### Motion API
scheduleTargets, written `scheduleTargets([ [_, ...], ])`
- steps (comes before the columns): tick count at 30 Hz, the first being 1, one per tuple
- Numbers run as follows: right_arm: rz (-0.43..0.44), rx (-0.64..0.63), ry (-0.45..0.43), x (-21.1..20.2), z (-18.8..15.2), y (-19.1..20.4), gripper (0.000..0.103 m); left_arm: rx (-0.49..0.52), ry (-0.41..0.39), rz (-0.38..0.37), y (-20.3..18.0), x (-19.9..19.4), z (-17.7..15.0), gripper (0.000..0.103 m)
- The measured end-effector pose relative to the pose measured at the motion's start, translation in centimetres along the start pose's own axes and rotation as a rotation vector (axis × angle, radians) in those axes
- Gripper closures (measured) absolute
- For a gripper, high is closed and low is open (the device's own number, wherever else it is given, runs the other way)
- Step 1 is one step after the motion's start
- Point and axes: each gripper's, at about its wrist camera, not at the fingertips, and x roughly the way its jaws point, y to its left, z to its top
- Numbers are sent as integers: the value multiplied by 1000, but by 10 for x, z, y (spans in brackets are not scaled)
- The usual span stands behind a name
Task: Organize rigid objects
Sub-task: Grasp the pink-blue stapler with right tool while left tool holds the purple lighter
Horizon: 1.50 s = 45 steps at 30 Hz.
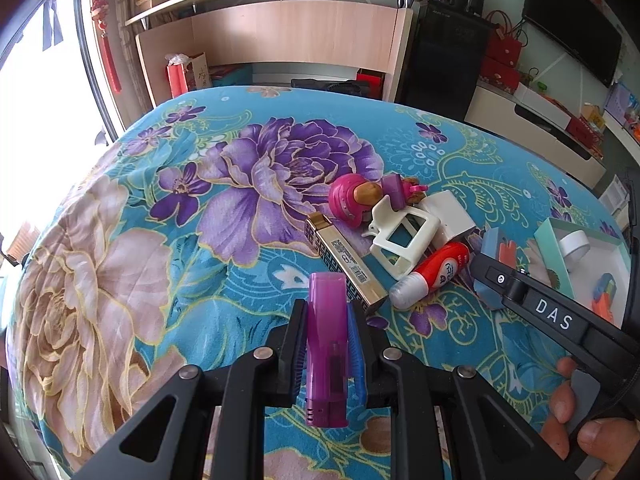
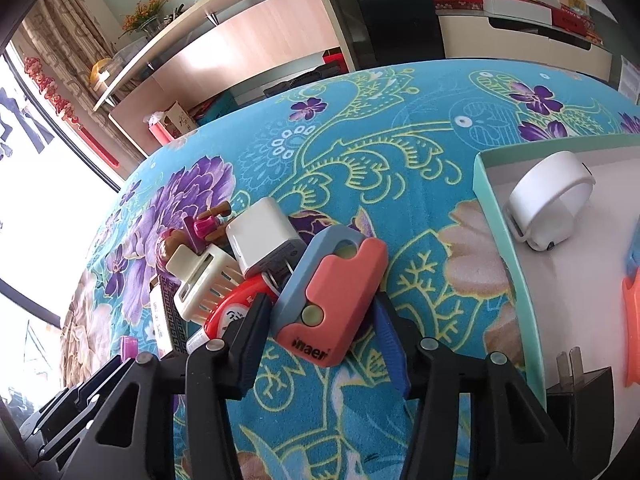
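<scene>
Nearest the lens on my left: left gripper [image 1: 328, 344] clamped on a translucent purple lighter [image 1: 326, 344], held lengthwise between the pads, metal end toward the camera, clear of the floral blanket [image 1: 120, 240]. Grip looks square; nothing to correct there.

Moving right, the pile: long gold-and-black patterned box [image 1: 346, 264], pink toy figure [image 1: 352, 198], white plastic clip [image 1: 400, 240], white charger cube [image 1: 448, 216], red-and-white roll-on bottle [image 1: 430, 276]. All crowd together, several touching.

Right gripper [image 2: 320, 312] straddles the blue-and-coral folding tool [image 2: 330, 292], which lies flat on the blanket just right of the pile, between it and the box. Jaws part-way in. Black pad on the left sits at the tool's edge but also against the roll-on bottle [image 2: 236, 312]; blue pad on the right is at or just beside the tool's other edge. I can't confirm a firm pinch yet.

To do this well, I judge: close squarely across the tool's narrow width, keep the left pad off the bottle so it doesn't get dragged, then lift straight before travelling.

Room: open blanket between the tool and the mint-walled box [image 2: 500, 248] to the right. The box wall stands up, so I'd clear it from above. Inside: white ring-shaped gadget [image 2: 548, 204], a black plug [image 2: 580, 384] near the corner, something coral [image 2: 632, 320] at the edge. Bare floor mid-box looks best for the set-down.
</scene>
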Motion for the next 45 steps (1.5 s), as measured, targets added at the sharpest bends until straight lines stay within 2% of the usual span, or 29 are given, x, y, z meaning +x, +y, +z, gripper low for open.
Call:
scheduleTargets([
  [11, -12, -44, -21, -28, -7, 4, 55, 2, -7, 3, 0, -2, 1, 82],
  [17, -113, -94, 52, -8, -13, 6, 55, 13, 3, 6, -4, 1, 0, 82],
  [27, -226, -173, 50, 1, -13, 17, 55, 17, 19, 33, -2, 6, -2, 82],
  [35, -321, -241, 33, 13, -15, 27, 50, 20, 25, 29, -3, 8, -2, 82],
  [41, -319, -238, 24, 12, -13, 25, 50, 24, 31, 34, -4, 10, -2, 82],
  [45, -310, -246, 23, 9, -15, 27, 54, 23, 28, 32, -4, 9, -2, 82],
])
